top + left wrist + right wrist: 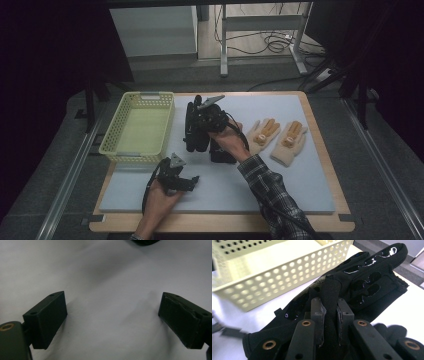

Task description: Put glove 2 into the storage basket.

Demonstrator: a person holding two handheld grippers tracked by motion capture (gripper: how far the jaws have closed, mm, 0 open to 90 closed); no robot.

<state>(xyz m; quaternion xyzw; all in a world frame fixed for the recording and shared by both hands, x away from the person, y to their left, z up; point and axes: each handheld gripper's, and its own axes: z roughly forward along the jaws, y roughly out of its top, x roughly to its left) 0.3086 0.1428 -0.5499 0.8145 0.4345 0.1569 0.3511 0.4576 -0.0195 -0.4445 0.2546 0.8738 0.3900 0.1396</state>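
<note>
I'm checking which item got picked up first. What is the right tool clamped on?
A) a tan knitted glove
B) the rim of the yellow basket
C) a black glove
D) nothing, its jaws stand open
C: in the right gripper view the right tool has its jaws pinched on a fold of the black glove, lifted beside the yellow basket, while the tan gloves lie on the mat.

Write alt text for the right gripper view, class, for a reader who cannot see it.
The right tool pinches a fold of a black glove between its two jaws, the glove's fingers pointing away. A cream perforated basket stands behind on the white table surface.
</note>
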